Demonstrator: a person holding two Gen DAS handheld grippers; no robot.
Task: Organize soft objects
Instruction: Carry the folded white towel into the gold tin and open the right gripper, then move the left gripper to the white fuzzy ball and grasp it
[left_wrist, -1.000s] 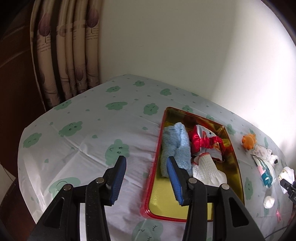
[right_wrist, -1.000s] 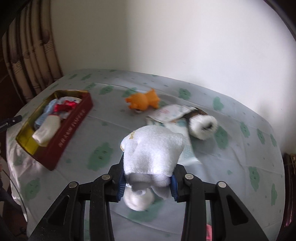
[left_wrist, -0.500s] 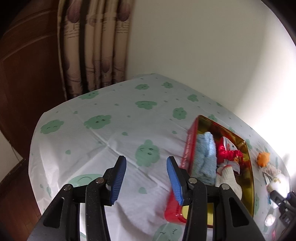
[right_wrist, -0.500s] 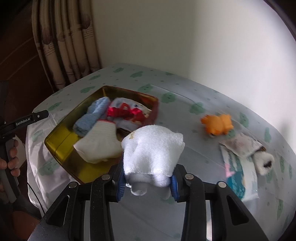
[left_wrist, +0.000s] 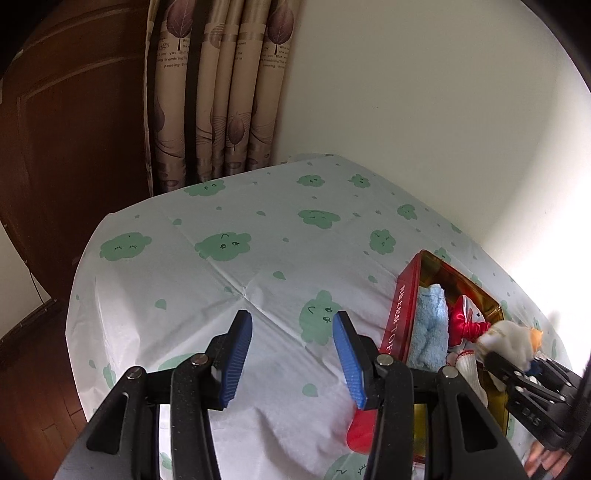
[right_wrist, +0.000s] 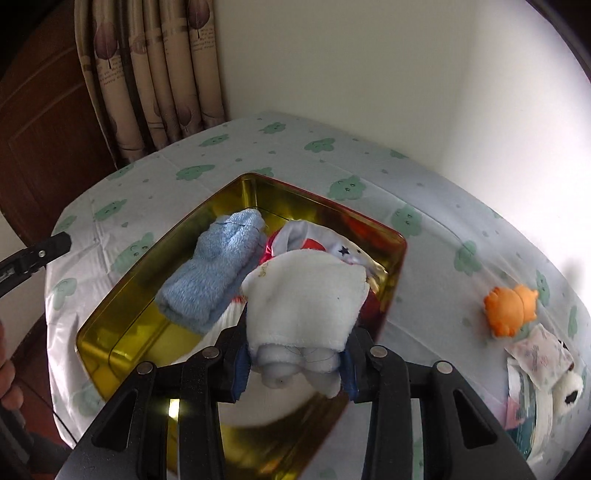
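Right hand-held gripper (right_wrist: 293, 363) clamped on white fleece bundle (right_wrist: 304, 306), above gold-lined red tin (right_wrist: 400, 243). Lower into gap beside blue towel (right_wrist: 212, 275) before releasing. Left hand-held gripper (left_wrist: 291, 363) wide open, empty.

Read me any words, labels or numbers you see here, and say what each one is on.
"trembling" and "passing you": curtain, among smaller print too small to read.
"TO F": gold lettering on the red tin side; the characters above are blurred.
"DAS": right gripper body, seen upside down, uncertain.
Gold marks on the white plush: unreadable.

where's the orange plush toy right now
In the right wrist view, the orange plush toy lies on the tablecloth at the right, outside the gold tin, just above the white patterned cloth.
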